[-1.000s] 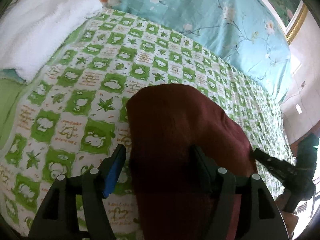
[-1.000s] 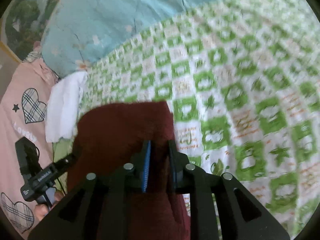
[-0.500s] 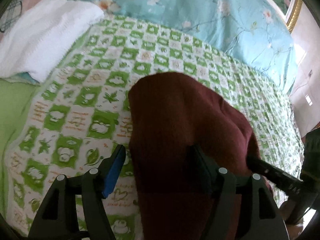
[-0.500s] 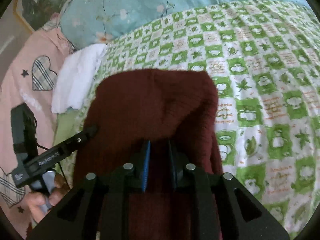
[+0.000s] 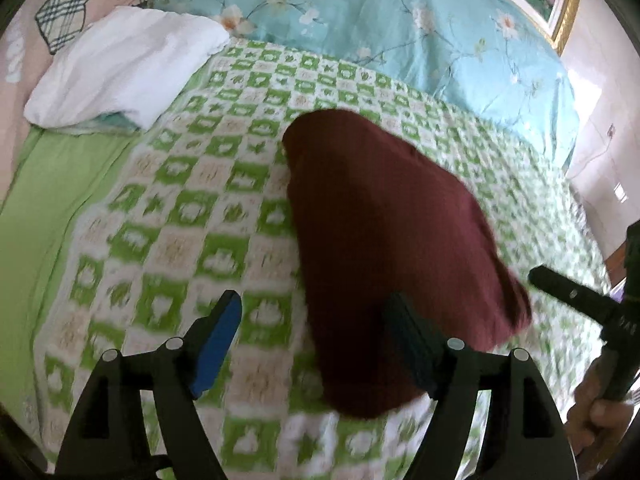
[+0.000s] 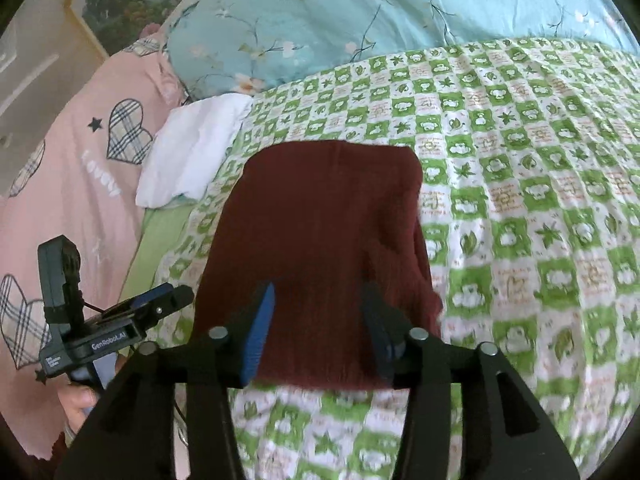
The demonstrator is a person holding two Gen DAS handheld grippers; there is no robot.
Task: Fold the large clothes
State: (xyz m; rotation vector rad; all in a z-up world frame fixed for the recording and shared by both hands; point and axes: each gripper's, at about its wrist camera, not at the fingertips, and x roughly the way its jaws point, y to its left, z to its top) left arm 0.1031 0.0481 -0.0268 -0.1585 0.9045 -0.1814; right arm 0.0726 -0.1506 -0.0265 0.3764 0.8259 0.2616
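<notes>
A dark red garment (image 5: 392, 240) lies folded into a compact rectangle on the green-and-white checked bedspread (image 5: 180, 220). My left gripper (image 5: 316, 340) hovers over its near left corner. Its jaws are opening, the blue pad (image 5: 218, 340) stands clear over the bedspread, and nothing is pinched. In the right wrist view the garment (image 6: 320, 232) lies flat, its near edge between the fingers of my right gripper (image 6: 320, 332). Those jaws are also opening, and the pads do not press the cloth. Each gripper shows in the other's view, the right gripper (image 5: 568, 292) and the left gripper (image 6: 156, 306), both in a person's hands.
A folded white towel (image 5: 120, 68) lies at the far left on a plain green sheet (image 5: 48, 208). A teal floral quilt (image 5: 400, 28) runs along the head of the bed. Pink bedding with plaid hearts (image 6: 80, 168) lies to the left. The checked bedspread (image 6: 540, 200) stretches out to the right.
The right jaws, shut on the garment's near edge before, have parted. The left jaws have widened. Both grippers have drawn back, and the garment now lies flat and farther off.
</notes>
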